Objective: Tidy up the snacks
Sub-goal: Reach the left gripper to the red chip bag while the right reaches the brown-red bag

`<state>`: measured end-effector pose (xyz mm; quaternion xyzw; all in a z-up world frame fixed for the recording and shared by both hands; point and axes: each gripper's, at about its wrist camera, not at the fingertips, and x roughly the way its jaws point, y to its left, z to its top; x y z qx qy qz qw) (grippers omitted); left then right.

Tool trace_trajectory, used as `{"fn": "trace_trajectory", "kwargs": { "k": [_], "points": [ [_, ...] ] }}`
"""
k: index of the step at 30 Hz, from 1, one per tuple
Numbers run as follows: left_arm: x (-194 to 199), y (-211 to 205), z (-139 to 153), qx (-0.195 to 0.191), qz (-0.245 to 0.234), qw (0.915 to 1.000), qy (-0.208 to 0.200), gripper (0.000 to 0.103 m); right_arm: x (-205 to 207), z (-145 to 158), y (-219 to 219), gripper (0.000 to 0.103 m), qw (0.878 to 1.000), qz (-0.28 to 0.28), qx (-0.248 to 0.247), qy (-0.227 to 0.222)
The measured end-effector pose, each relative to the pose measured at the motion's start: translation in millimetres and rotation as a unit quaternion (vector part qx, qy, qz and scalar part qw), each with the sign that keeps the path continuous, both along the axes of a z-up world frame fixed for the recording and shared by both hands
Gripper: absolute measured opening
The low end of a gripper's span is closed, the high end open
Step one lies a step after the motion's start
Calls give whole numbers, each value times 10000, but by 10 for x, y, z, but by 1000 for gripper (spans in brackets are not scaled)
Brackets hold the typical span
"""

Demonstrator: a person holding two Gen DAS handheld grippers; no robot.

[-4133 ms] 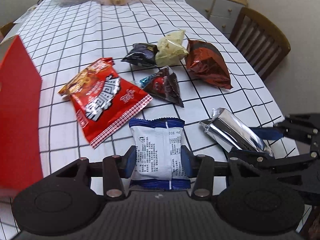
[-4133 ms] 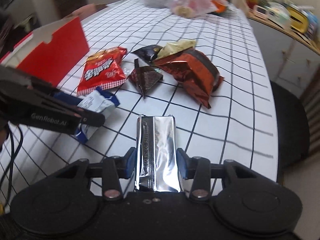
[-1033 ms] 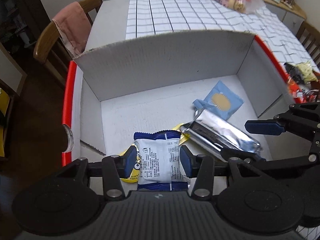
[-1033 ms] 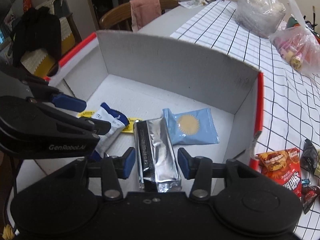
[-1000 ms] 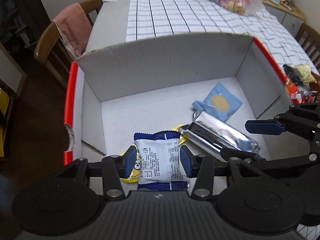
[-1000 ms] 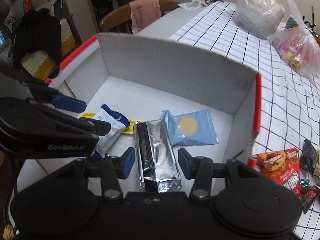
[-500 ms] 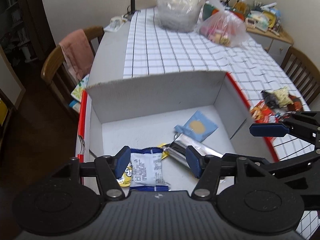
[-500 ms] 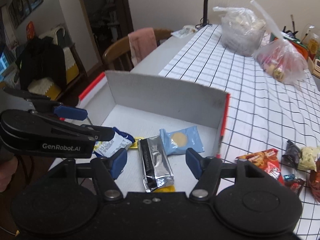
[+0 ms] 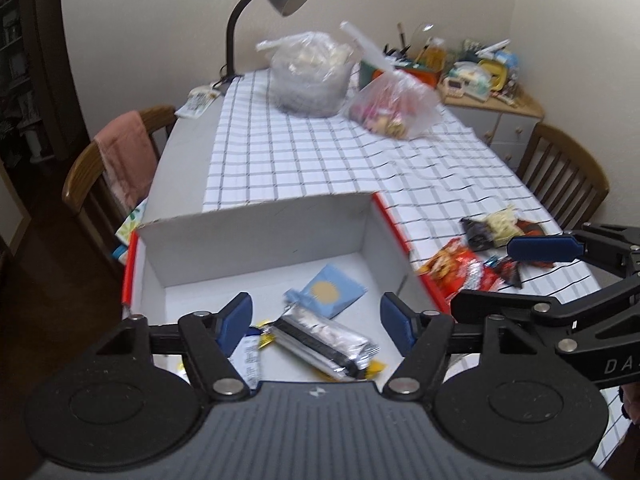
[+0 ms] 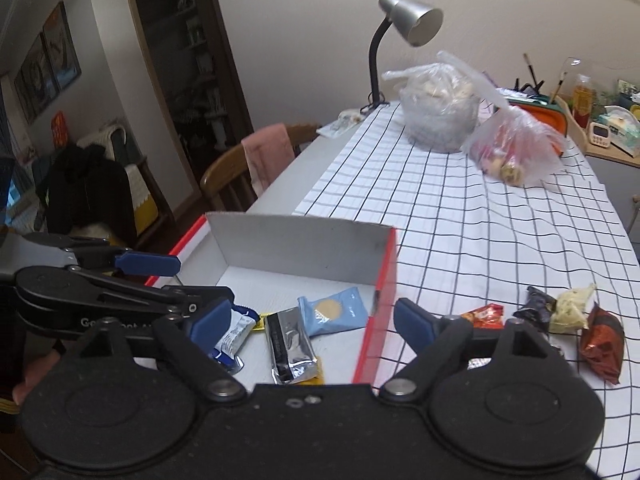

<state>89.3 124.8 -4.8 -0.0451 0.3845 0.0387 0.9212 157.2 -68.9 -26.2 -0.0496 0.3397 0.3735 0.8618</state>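
We judge the remaining snacks light, crinkly and slippery, their foil skins apt to slide out of a shallow pinch, so we would take each across its flat middle or by a crimped end seam rather than by a puffed corner, and gently, since the contents may crush. The red printed crisp packet (image 9: 460, 270) lies on the black-and-white checked tablecloth (image 9: 320, 160) just right of the red-edged white cardboard box (image 9: 256, 240), with a dark triangular foil pouch (image 10: 534, 300), a pale yellow-green pouch (image 10: 572, 306) and a copper-red foil bag (image 10: 604, 342) farther right. Inside the box rest a silver foil bar (image 9: 326, 338), a light blue biscuit sachet (image 9: 328, 290) and a blue-and-white wrapped packet (image 10: 234, 334). Our left gripper (image 9: 316, 318) and right gripper (image 10: 312, 320) both hang above the box with jaws that have just been opening, standing wide apart with nothing between them.
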Motion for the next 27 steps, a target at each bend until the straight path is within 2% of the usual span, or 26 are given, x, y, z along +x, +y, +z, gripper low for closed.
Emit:
{"fn": "trace_trajectory", "kwargs": {
  "k": [6, 9, 13, 19, 27],
  "points": [
    [-22, -279, 58, -101, -170, 9996, -189, 77, -50, 33, -366, 94, 9997, -138, 181, -80],
    [6, -450, 52, -109, -261, 9993, -237, 78, -53, 28, -562, 102, 9993, -240, 253, -132],
    [70, -688, 30, -181, -373, 9987, -290, 79, -15, 10, -824, 102, 9988, -382, 278, -134],
    [214, -1072, -63, -238, -418, 9986, -239, 79, 115, -24, -1253, 103, 9984, -525, 144, -156],
    [531, -1535, -194, -268, -215, 9994, -28, 79, 457, -100, -1759, 103, 9974, -646, -215, -243]
  ]
}}
